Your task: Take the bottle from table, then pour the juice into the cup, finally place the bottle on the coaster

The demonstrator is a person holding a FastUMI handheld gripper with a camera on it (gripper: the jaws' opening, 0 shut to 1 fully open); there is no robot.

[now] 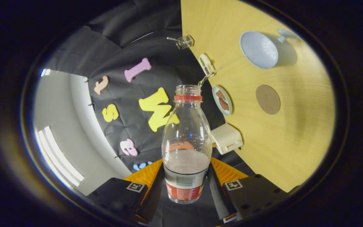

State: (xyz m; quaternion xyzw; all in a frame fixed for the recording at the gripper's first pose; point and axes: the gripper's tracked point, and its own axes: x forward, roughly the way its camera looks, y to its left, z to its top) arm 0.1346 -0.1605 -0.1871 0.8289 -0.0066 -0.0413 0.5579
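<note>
Gripper (186,186): both fingers clamped on the lower body of a clear plastic bottle (187,142) with red neck ring, uncapped, pale juice filling its lower part. Bottle held off the table, long axis running straight ahead along the fingers, mouth pointing away from the camera.

Light wooden table (282,138): appears rotated in view, so the gripper is judged rolled well over.

Pale blue cup (259,49), empty: beyond the bottle mouth and to its right, well apart; the pour requires travel that way.

Round brown coaster (267,99): bare, between cup and fingers.

Small plate (222,101), cream toaster (226,138): table edge, near the bottle.
</note>
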